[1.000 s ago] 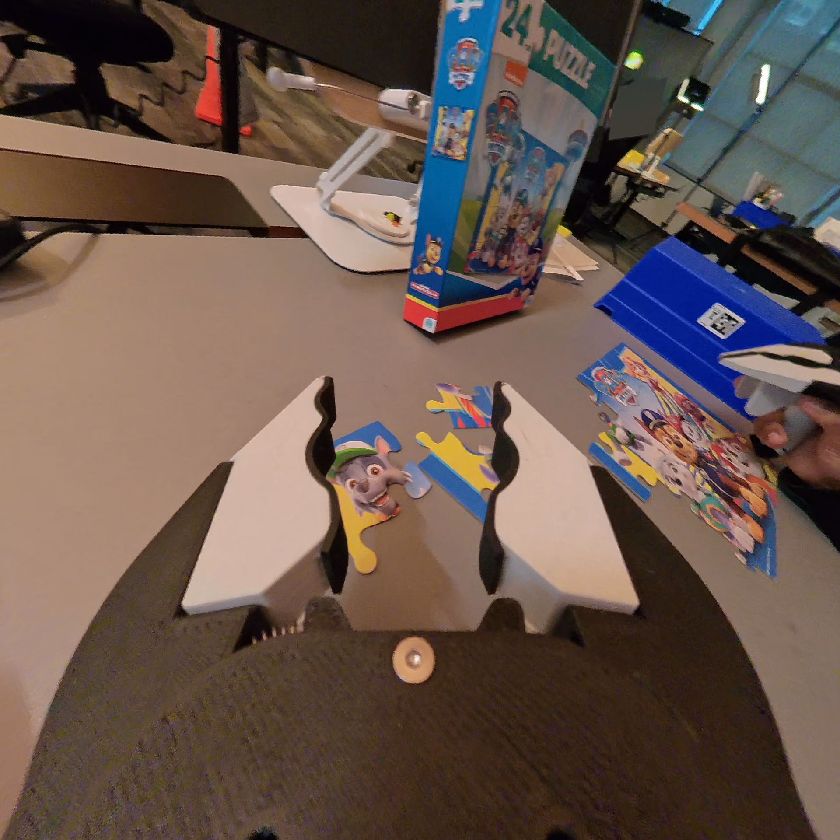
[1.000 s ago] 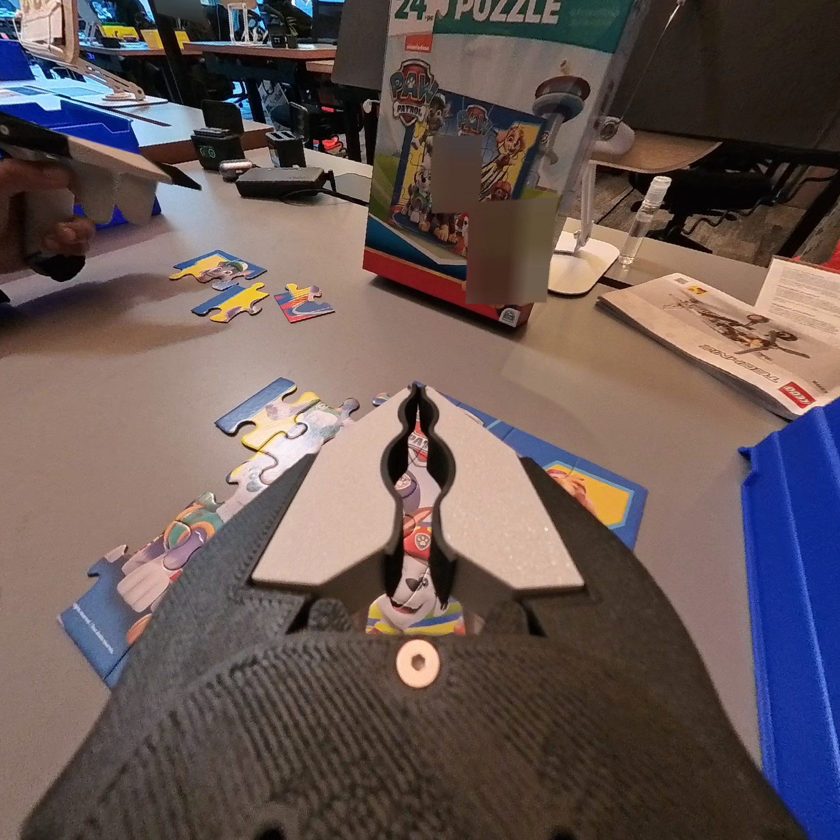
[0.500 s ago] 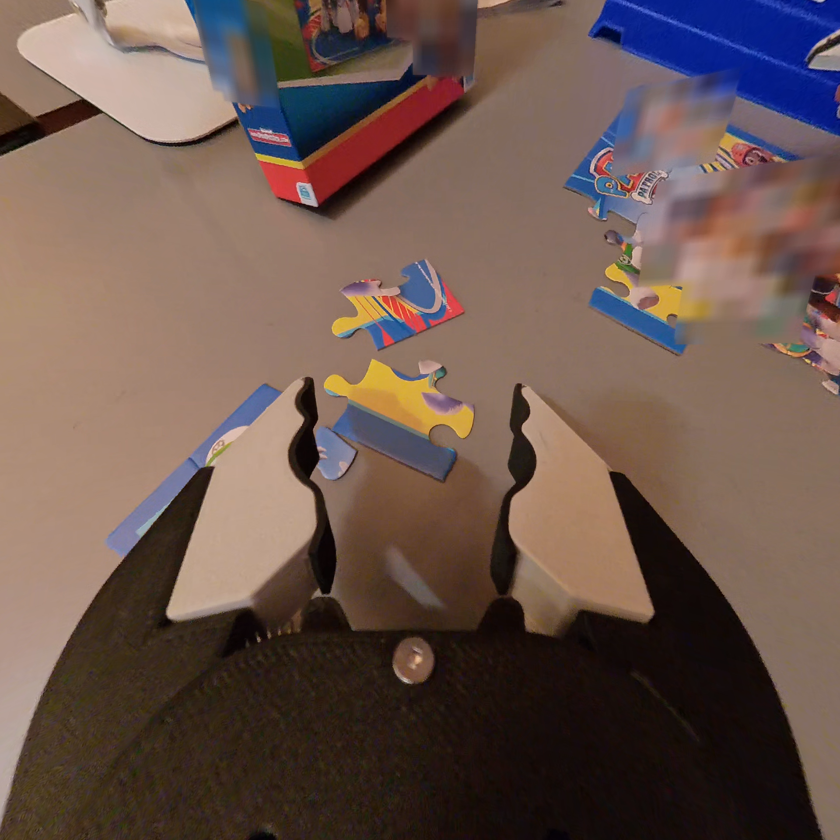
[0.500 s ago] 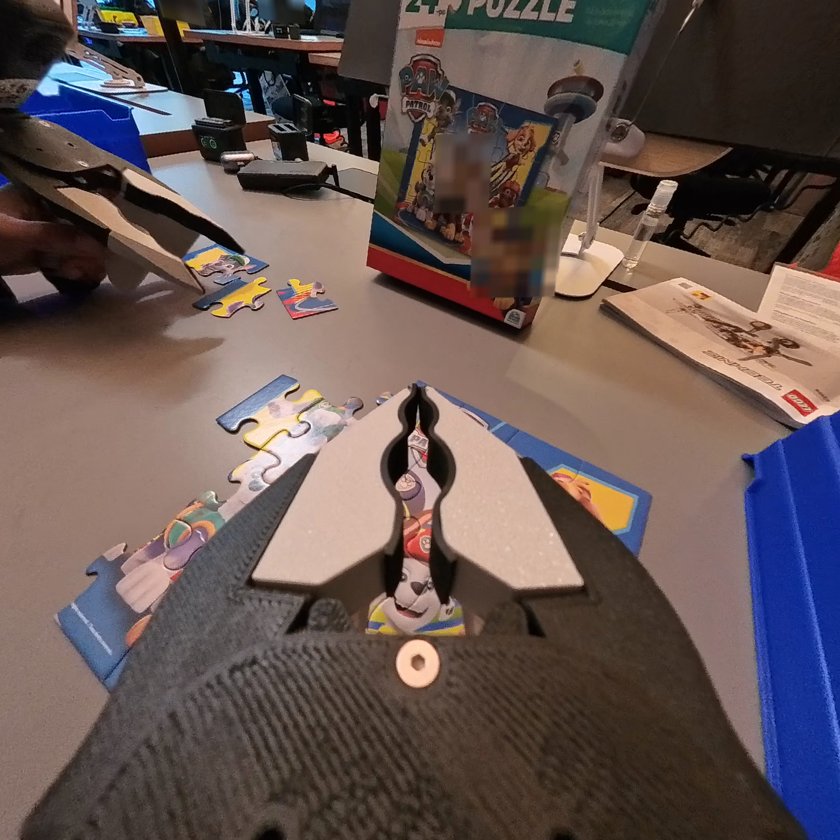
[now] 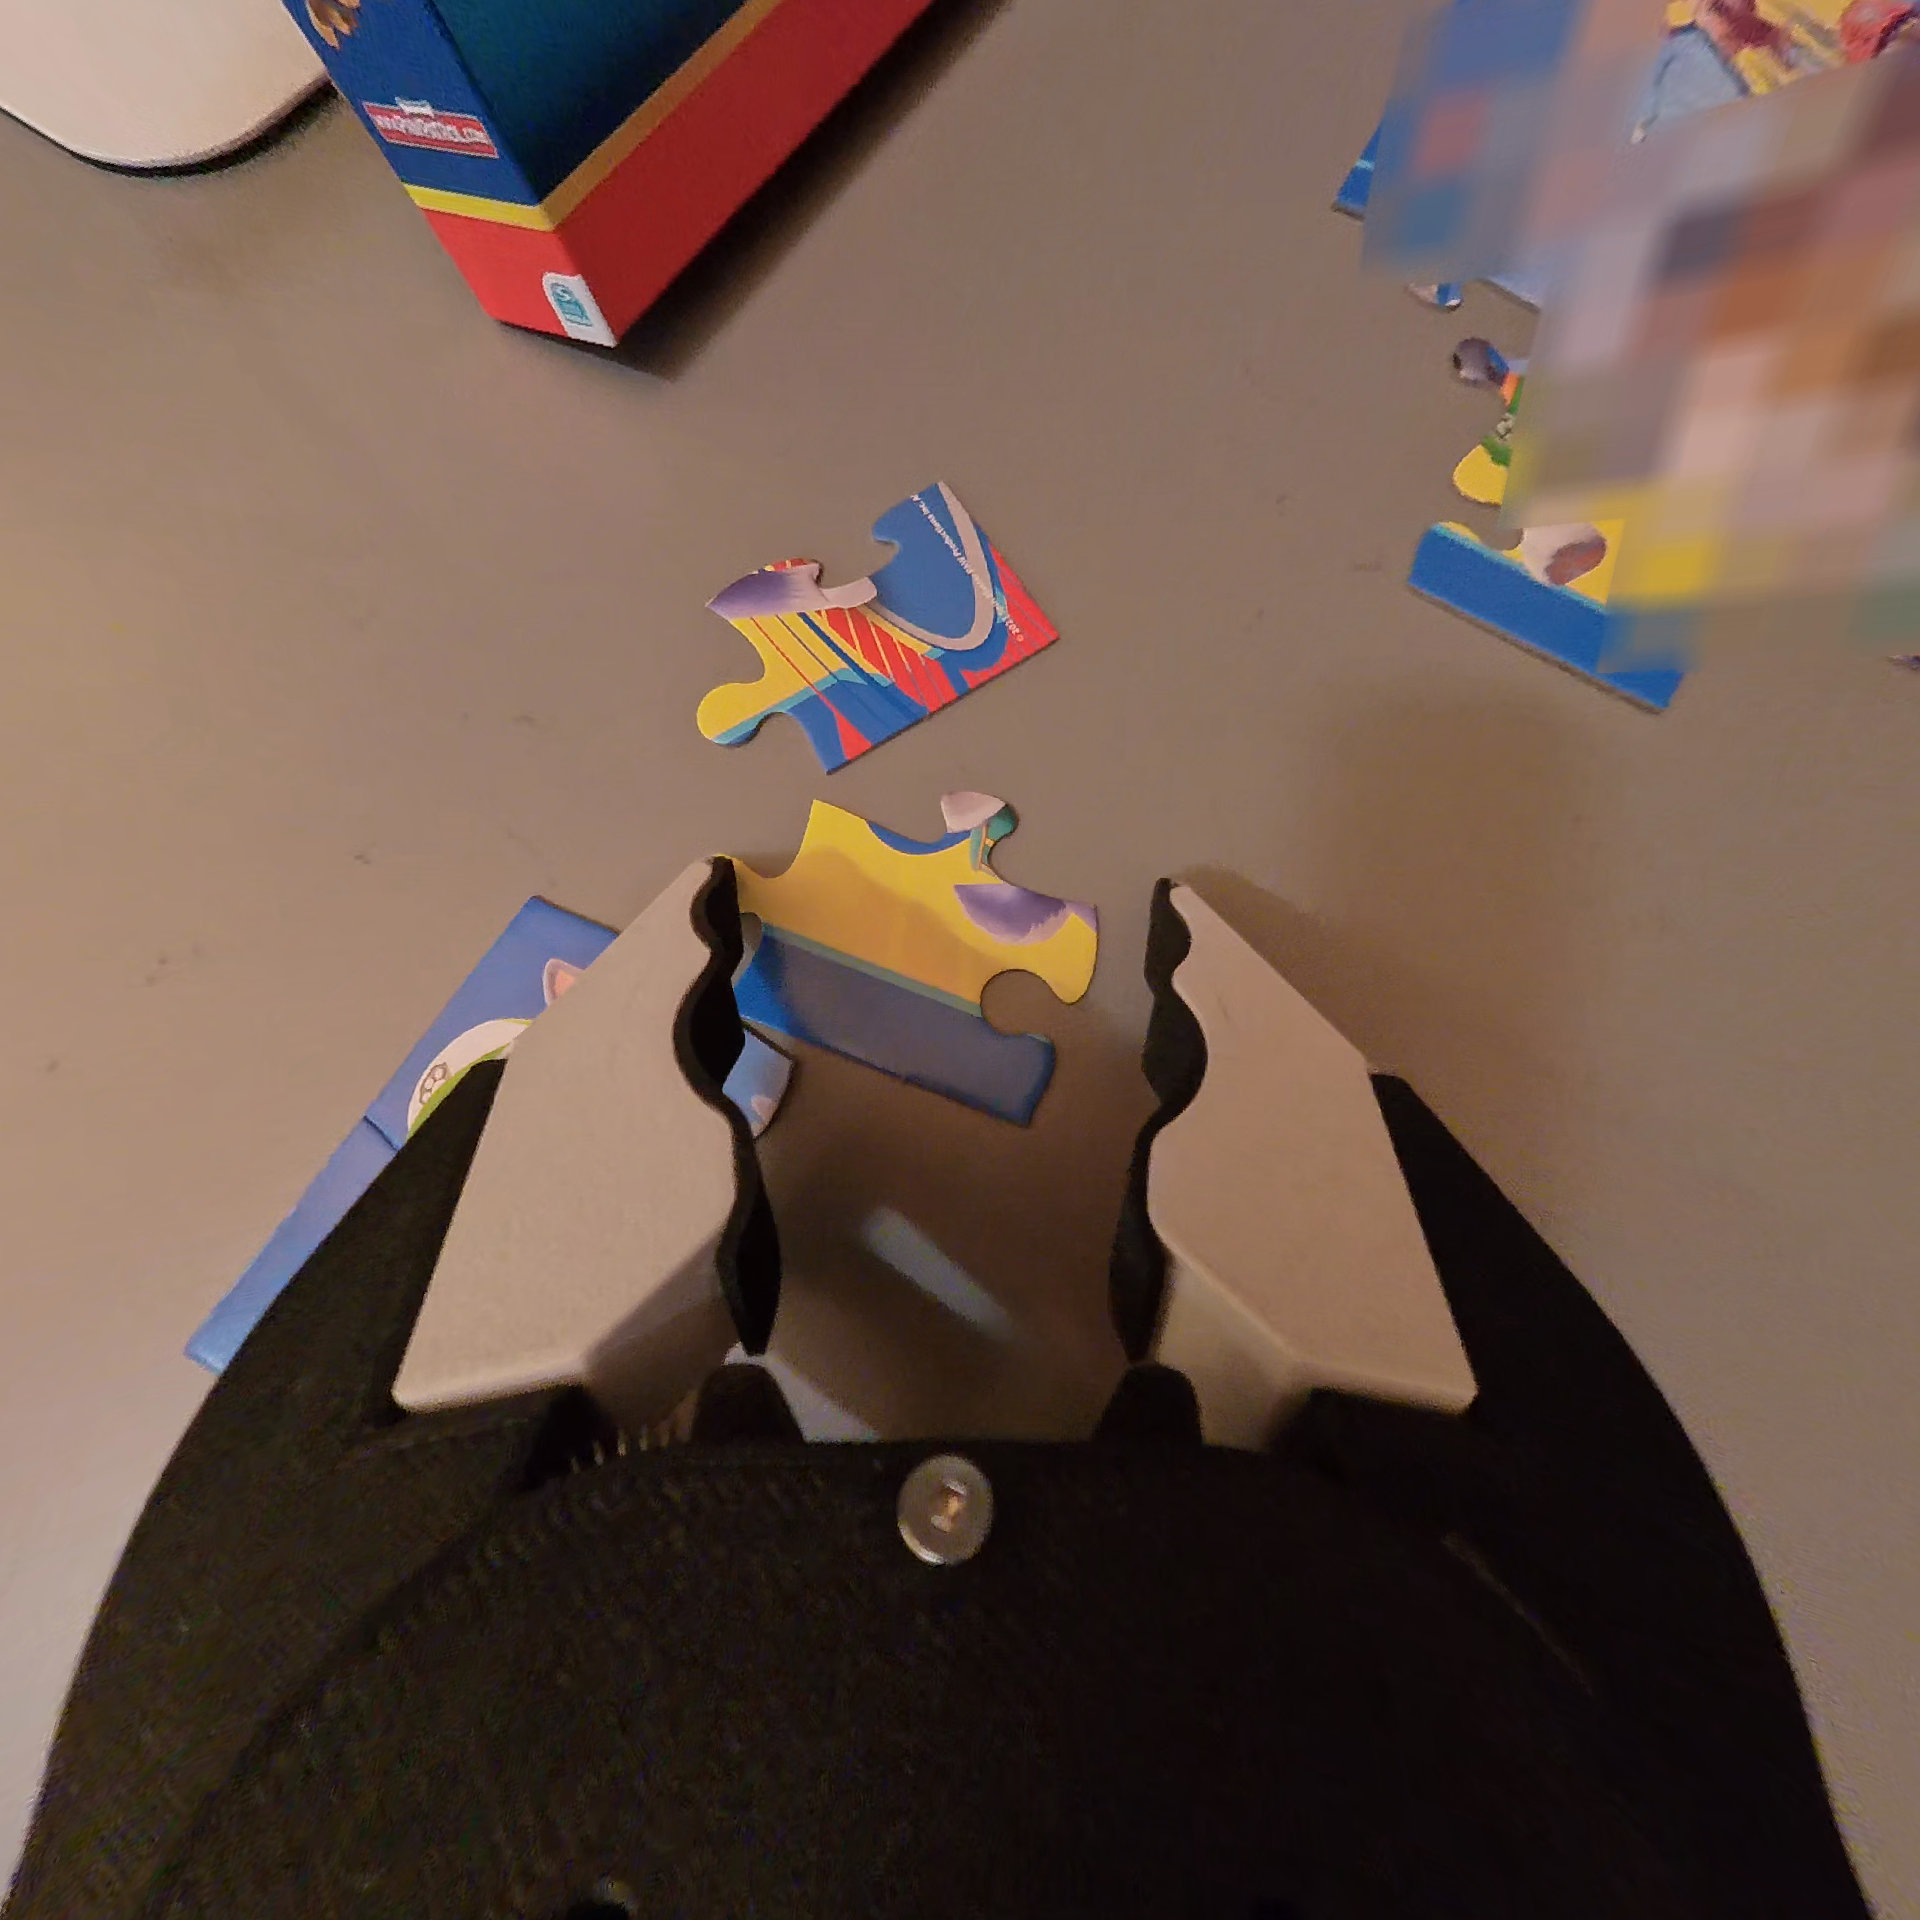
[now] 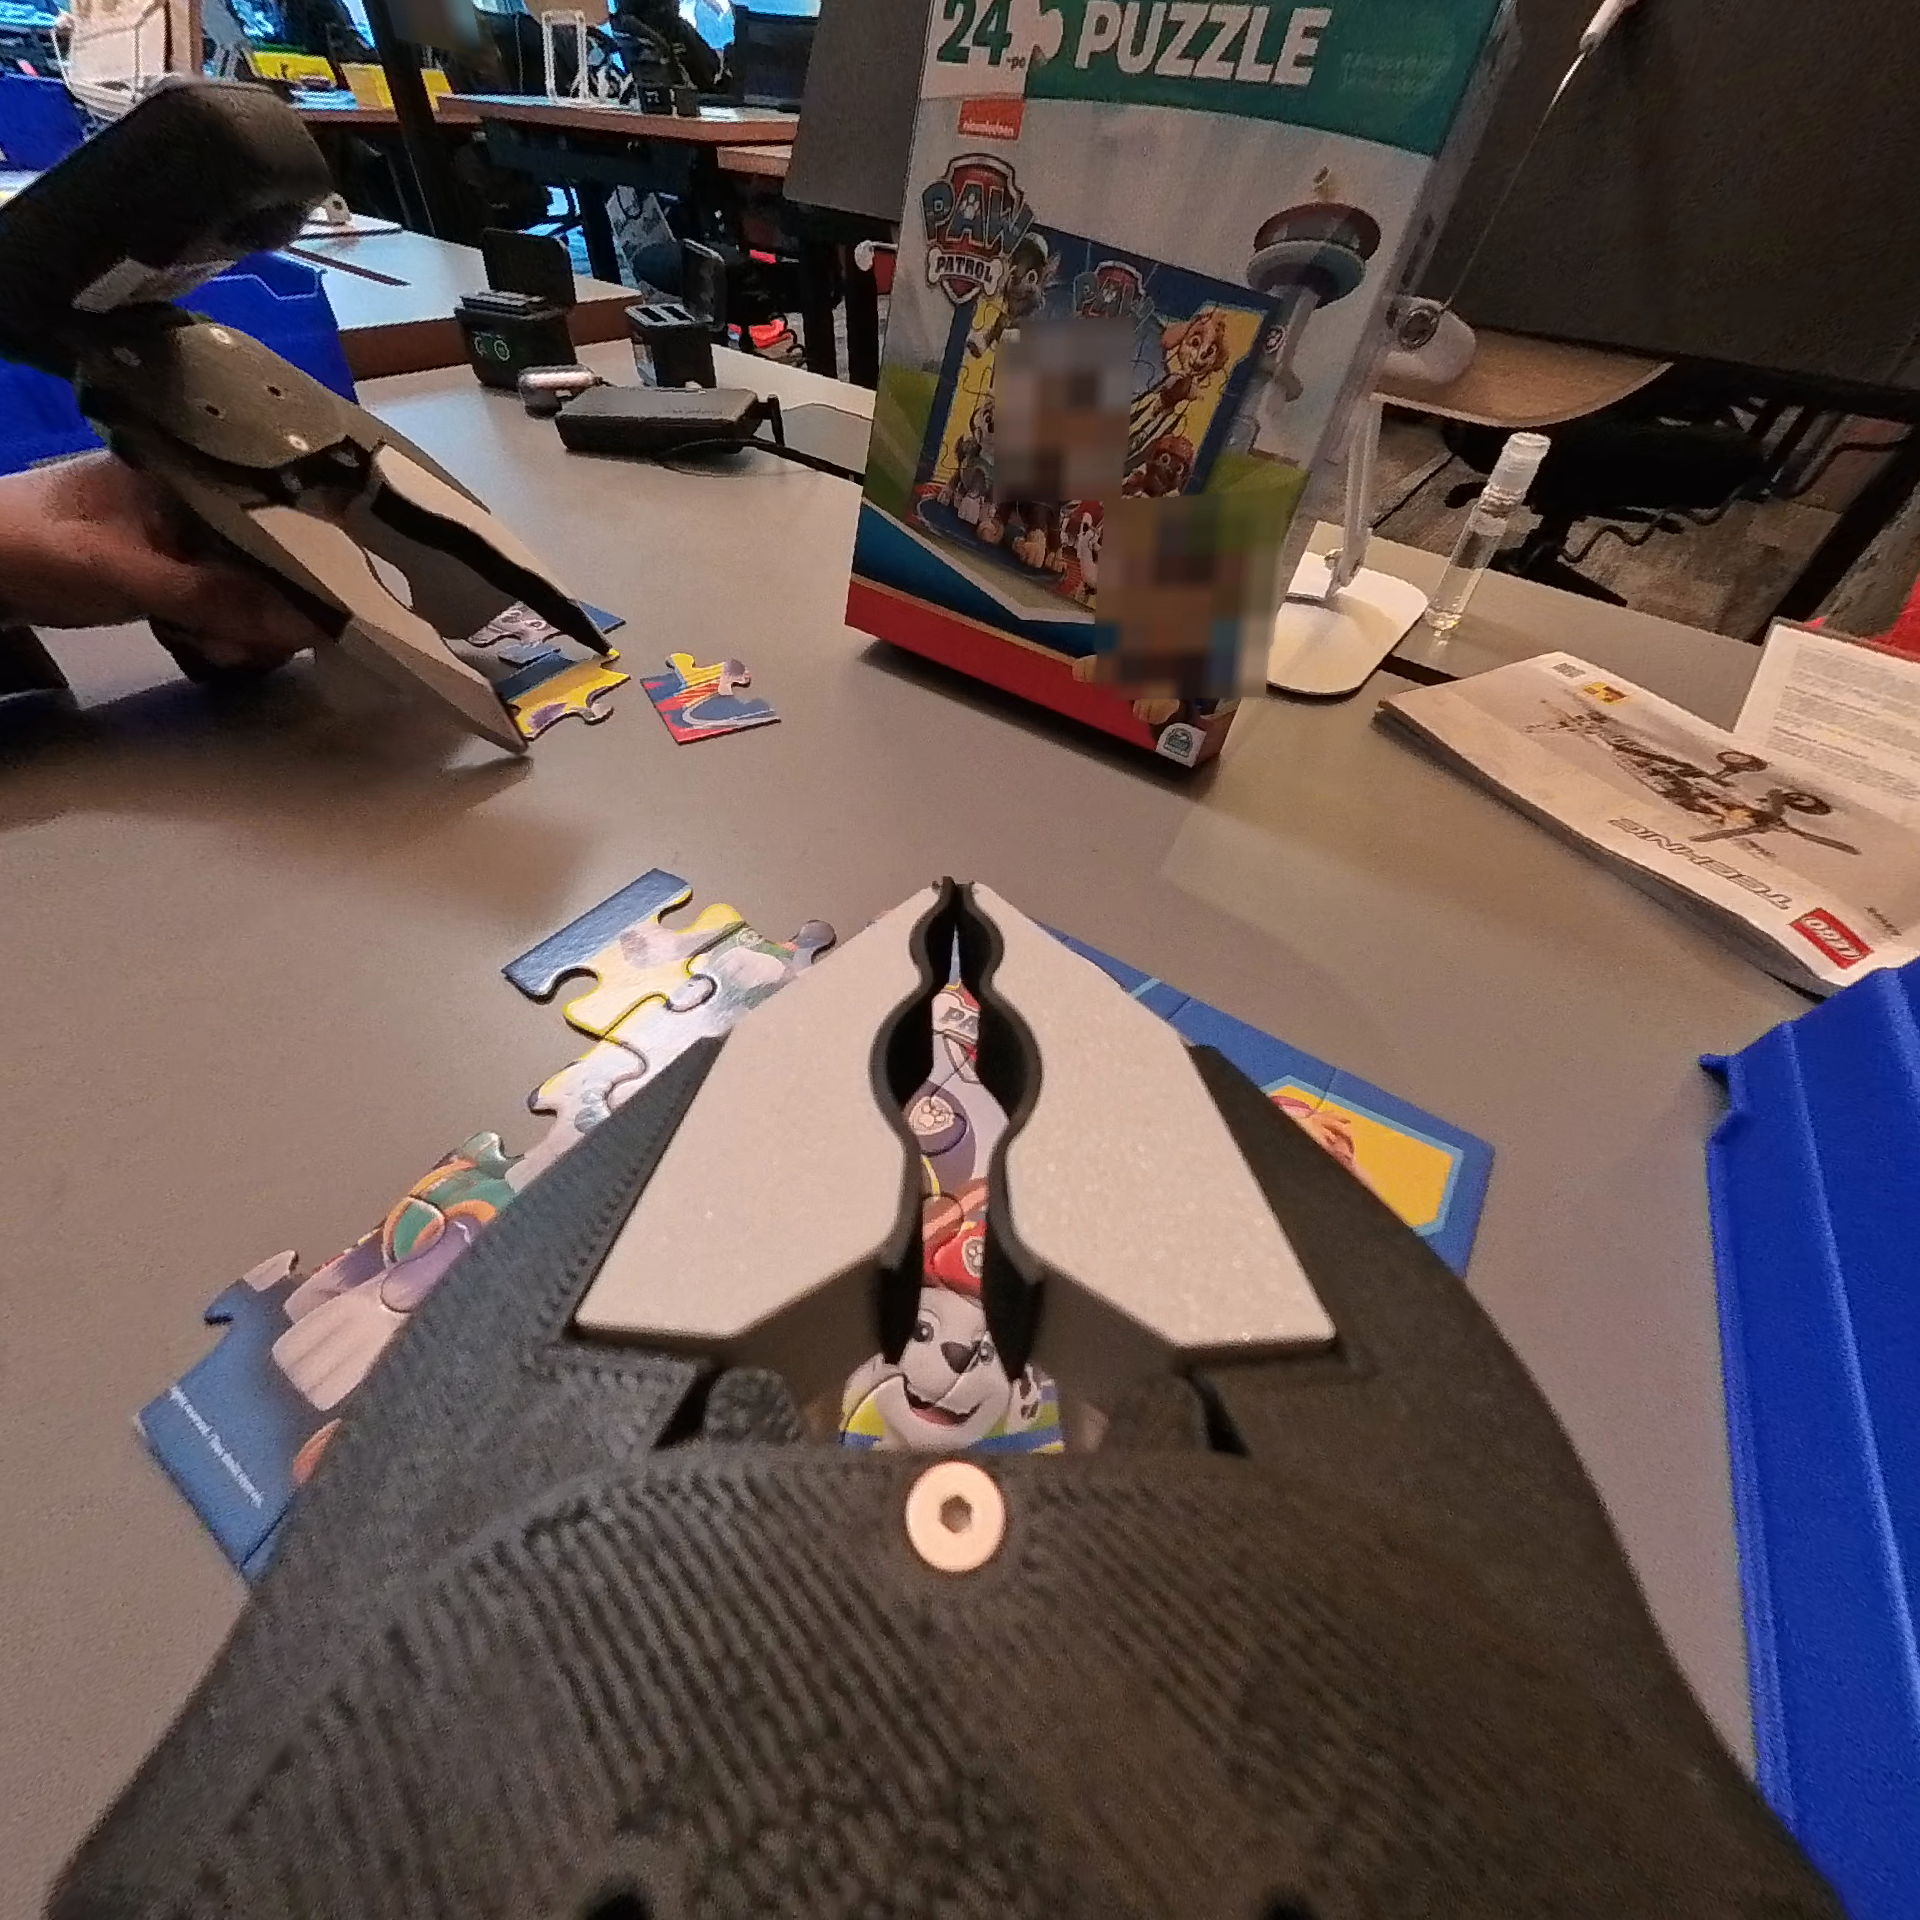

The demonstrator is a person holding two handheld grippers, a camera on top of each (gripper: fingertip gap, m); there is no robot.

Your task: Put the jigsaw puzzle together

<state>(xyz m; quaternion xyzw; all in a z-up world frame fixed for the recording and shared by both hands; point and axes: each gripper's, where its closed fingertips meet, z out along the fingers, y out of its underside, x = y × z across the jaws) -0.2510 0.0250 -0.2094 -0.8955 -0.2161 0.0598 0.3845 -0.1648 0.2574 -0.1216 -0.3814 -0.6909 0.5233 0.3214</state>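
Observation:
My left gripper [image 5: 940,888] is open and tilted down at the grey table [image 5: 312,623]. Its fingertips stand on either side of a yellow and blue puzzle piece [image 5: 914,956] that lies flat. The left finger [image 5: 623,1091] is at the piece's left edge; the right finger stands clear of it. The right wrist view also shows this gripper [image 6: 556,686] low over the same piece [image 6: 587,698]. A red, blue and yellow piece [image 5: 883,634] lies just beyond. A blue piece [image 5: 499,997] lies partly under the left finger. My right gripper [image 6: 956,888] is shut above the partly assembled puzzle [image 6: 644,987].
The upright puzzle box [image 6: 1091,416] stands at the back, with a white lamp base [image 6: 1351,623] and a small clear bottle [image 6: 1475,540] behind it. A booklet [image 6: 1662,790] lies at right. A blue bin [image 6: 1829,1351] borders the right edge. A hand [image 6: 94,561] holds the left gripper. My right fingertips sit around 25 centimeters from my left ones. The blue piece [image 5: 499,997] sits 5 centimeters or so from the ends of my left fingers.
My left gripper tipped down and moved lower and forward, from over the dog piece to astride the yellow and blue piece. Its jaws stay open. My right gripper stays shut and still.

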